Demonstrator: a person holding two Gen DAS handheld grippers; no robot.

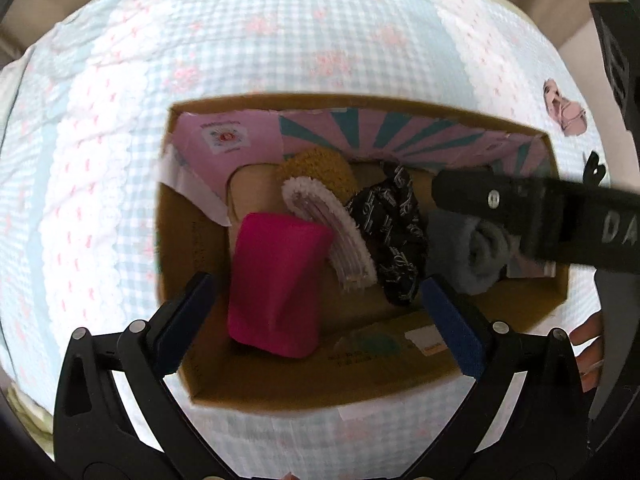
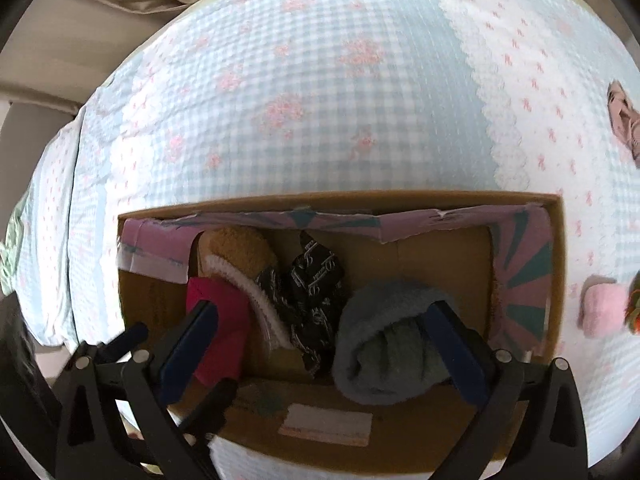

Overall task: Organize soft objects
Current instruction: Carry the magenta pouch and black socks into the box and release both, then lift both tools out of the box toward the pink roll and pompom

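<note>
Left wrist view: your left gripper (image 1: 316,312) is spread wide over the cardboard box (image 1: 280,390), nothing pinched; the magenta cloth (image 1: 276,284) lies between the pads but apart from them, long axis running away from you. Right wrist view: your right gripper (image 2: 326,344) is spread too, straddling the grey-blue roll (image 2: 384,344), pads beside it, not pressing as far as I can tell. Box also holds a mustard knit (image 2: 236,248), a pink-and-white folded piece (image 2: 256,300) and a black printed cloth (image 2: 316,280), all bunched on the left and middle. Loose items remain on the bedspread (image 2: 320,100) off to the right: a pink bundle (image 2: 600,308) just beside the box, a dusty-pink piece (image 2: 624,120) farther out. Your right hand is nearer, so reach rightward over the box wall
</note>
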